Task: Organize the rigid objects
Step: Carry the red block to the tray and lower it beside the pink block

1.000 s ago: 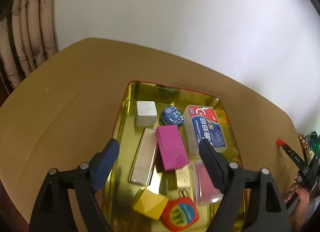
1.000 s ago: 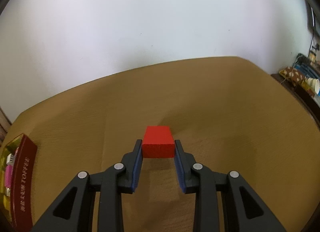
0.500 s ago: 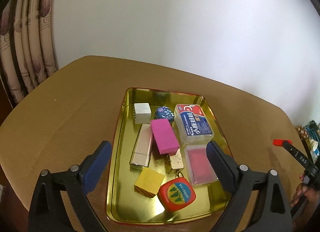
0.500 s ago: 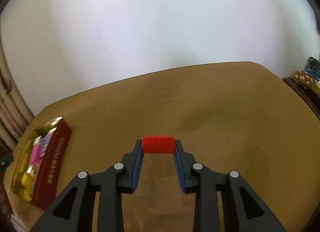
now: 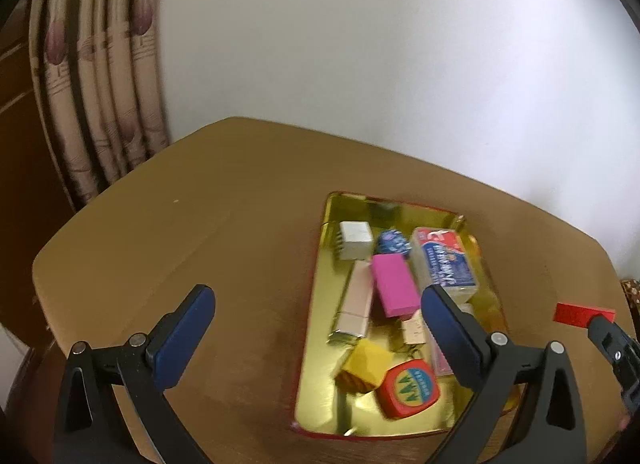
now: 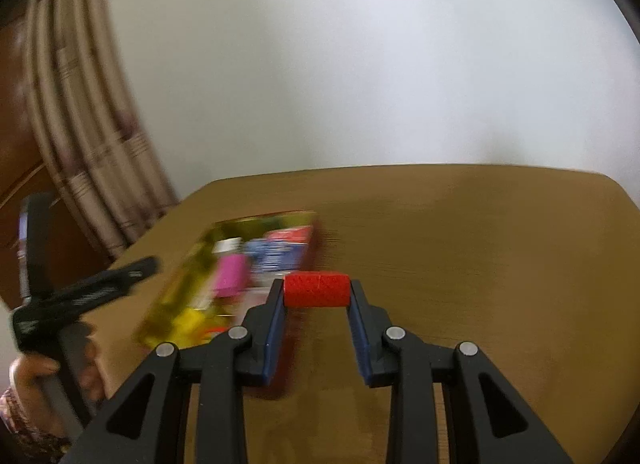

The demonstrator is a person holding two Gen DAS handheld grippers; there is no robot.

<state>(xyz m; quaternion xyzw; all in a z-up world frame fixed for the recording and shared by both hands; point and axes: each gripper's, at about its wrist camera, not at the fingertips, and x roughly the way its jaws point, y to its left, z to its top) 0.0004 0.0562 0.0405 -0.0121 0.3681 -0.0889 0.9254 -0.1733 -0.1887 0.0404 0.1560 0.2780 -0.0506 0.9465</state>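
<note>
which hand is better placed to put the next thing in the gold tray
Right, most likely: the right gripper is shut on the red block beside the gold tray. The left gripper is opening, with nothing between its jaws.

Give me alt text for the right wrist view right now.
The right tongs grip a small red block above a brown wooden table. Ahead and left lies a blurred gold metal tray of colourful items; the black left tongs show at far left.
</note>
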